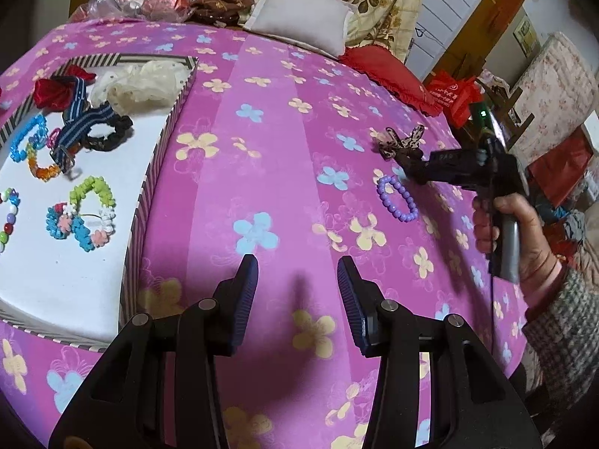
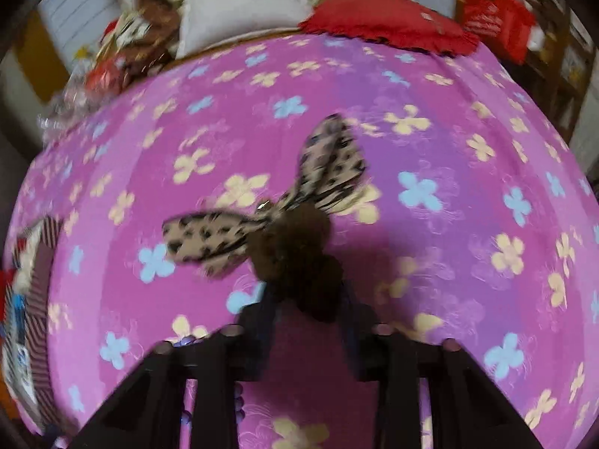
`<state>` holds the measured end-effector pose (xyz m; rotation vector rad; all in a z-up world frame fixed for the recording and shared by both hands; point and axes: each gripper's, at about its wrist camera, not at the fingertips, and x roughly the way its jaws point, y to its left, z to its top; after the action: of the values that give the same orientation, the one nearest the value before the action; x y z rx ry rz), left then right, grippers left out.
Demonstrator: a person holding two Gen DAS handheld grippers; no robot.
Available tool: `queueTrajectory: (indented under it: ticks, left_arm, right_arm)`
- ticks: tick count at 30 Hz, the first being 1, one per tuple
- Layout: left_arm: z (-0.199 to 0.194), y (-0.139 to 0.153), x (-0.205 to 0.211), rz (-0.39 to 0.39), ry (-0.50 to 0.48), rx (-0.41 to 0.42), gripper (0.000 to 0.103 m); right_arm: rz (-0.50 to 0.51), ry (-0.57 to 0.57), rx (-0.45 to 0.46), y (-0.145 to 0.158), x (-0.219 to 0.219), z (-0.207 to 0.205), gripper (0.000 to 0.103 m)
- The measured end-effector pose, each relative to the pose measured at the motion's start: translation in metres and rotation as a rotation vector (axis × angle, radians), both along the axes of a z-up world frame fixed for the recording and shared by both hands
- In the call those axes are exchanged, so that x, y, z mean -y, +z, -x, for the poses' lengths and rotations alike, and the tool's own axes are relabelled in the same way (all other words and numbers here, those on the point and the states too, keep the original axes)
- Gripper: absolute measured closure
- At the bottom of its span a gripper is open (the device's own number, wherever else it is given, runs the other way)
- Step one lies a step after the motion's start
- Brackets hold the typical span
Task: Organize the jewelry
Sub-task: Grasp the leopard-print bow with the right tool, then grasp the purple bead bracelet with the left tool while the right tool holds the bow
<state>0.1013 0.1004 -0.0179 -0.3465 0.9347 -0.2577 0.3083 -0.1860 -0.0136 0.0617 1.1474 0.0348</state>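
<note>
Nearest the left wrist camera, the left gripper (image 1: 297, 273) hangs over the pink flowered bedcover (image 1: 284, 119) with its jaws partly apart and nothing between them; bare cloth lies under and ahead of it.

To its left sits a striped shallow box (image 1: 149, 183) with a white floor, its near-right wall running away from the camera. Inside lie bead bracelets (image 1: 88, 217), a black scrunchie (image 1: 108, 133), a blue striped band (image 1: 80, 119) and a cream frilly piece (image 1: 142, 82); the near half of the box floor is bare.

Further right, a hand (image 1: 516, 232) holds the right gripper (image 2: 305, 299), which points down and leftward at the cover. Its jaws are drawn close on the dark fuzzy knot of a leopard-print bow hair tie (image 2: 299, 232). The bow's two ribbon tails spread away from the fingers, one toward the left, one up and to the right, so its long axis lies crosswise to the gripper. This view is blurred.

Just beside that gripper, on the cover, lies a purple bead bracelet (image 1: 397, 198), apart from the bow.

A wide stretch of open cover separates the bow from the box. Beyond, at the far edge, rest a white pillow (image 1: 303, 15) and a red cushion (image 1: 393, 75).
</note>
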Motion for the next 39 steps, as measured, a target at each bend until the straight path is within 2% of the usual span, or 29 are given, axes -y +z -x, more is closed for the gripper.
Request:
queueTrajectory:
  ticks: [1, 5, 8, 13, 15, 17, 20, 22, 24, 25, 26, 28, 33, 34, 35, 38, 39]
  left_arm:
    - [-0.001, 0.000, -0.001, 0.004, 0.002, -0.004, 0.060]
    - [-0.002, -0.003, -0.003, 0.017, 0.009, -0.020, 0.060]
    - [-0.001, -0.003, -0.002, 0.006, 0.015, -0.020, 0.060]
    - [0.004, 0.000, 0.002, -0.008, 0.012, -0.002, 0.060]
    - [0.007, 0.002, 0.005, -0.019, 0.009, 0.010, 0.060]
    - [0.010, 0.002, 0.008, -0.029, 0.008, 0.014, 0.060]
    - [0.013, 0.000, 0.014, -0.045, 0.004, 0.006, 0.060]
    - [0.015, 0.000, 0.019, -0.054, -0.001, 0.000, 0.060]
    - [0.018, 0.001, 0.023, -0.062, 0.004, -0.005, 0.060]
    - [0.018, 0.001, 0.024, -0.063, 0.008, -0.009, 0.060]
    - [0.018, 0.001, 0.025, -0.059, 0.013, -0.017, 0.060]
    - [0.017, 0.001, 0.026, -0.048, 0.023, -0.036, 0.060]
    - [0.012, 0.004, 0.028, -0.060, 0.054, -0.081, 0.060]
    - [0.008, 0.006, 0.029, -0.059, 0.058, -0.088, 0.060]
    - [0.003, 0.009, 0.031, -0.056, 0.061, -0.093, 0.060]
    - [-0.015, 0.018, 0.041, -0.073, 0.057, -0.091, 0.060]
    - [-0.023, 0.021, 0.048, -0.083, 0.050, -0.091, 0.060]
  right_arm:
    - [-0.007, 0.035, 0.003, 0.001, -0.007, 0.005, 0.092]
    - [-0.125, 0.239, -0.003, 0.018, -0.037, 0.045, 0.094]
    - [-0.166, 0.301, 0.026, 0.033, -0.041, 0.082, 0.094]
    - [-0.215, 0.184, 0.086, 0.055, 0.006, 0.121, 0.095]
    - [-0.171, 0.134, 0.121, 0.064, 0.028, 0.134, 0.095]
    - [-0.071, 0.082, 0.150, 0.066, 0.048, 0.148, 0.095]
    - [0.036, 0.026, 0.132, 0.054, 0.073, 0.161, 0.095]
    - [0.020, 0.020, 0.128, 0.048, 0.085, 0.169, 0.095]
    - [-0.038, 0.030, 0.128, 0.043, 0.090, 0.173, 0.090]
    - [-0.069, 0.044, 0.130, 0.041, 0.089, 0.174, 0.077]
    - [-0.083, 0.057, 0.132, 0.038, 0.083, 0.172, 0.057]
    - [-0.089, 0.095, 0.169, 0.033, 0.066, 0.170, 0.045]
    - [-0.038, 0.215, 0.186, 0.008, 0.022, 0.150, 0.045]
    - [-0.026, 0.236, 0.182, 0.001, 0.014, 0.146, 0.051]
    - [-0.015, 0.245, 0.183, -0.004, 0.010, 0.144, 0.066]
    - [-0.009, 0.234, 0.202, -0.011, 0.009, 0.143, 0.080]
    - [-0.027, 0.223, 0.204, -0.010, 0.015, 0.145, 0.081]
